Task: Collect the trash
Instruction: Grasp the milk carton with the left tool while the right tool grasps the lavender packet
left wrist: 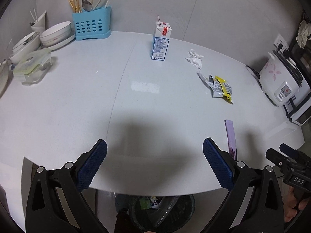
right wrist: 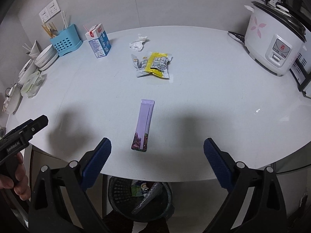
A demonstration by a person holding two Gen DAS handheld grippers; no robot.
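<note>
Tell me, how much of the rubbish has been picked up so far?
Some wrappers already lie in the black bin below the counter edge. Nothing is in hand: the left gripper and right gripper are both open and empty. Left on the counter: the purple sachet, the yellow and silver wrappers, the crumpled tissue and the milk carton.

On the table point(right wrist: 213, 97): one purple sachet point(right wrist: 143, 125), one milk carton point(right wrist: 99, 43), one crumpled tissue point(right wrist: 138, 42), two snack wrappers point(right wrist: 155, 65), one rice cooker point(right wrist: 272, 38), one bin point(right wrist: 140, 200) below.
</note>
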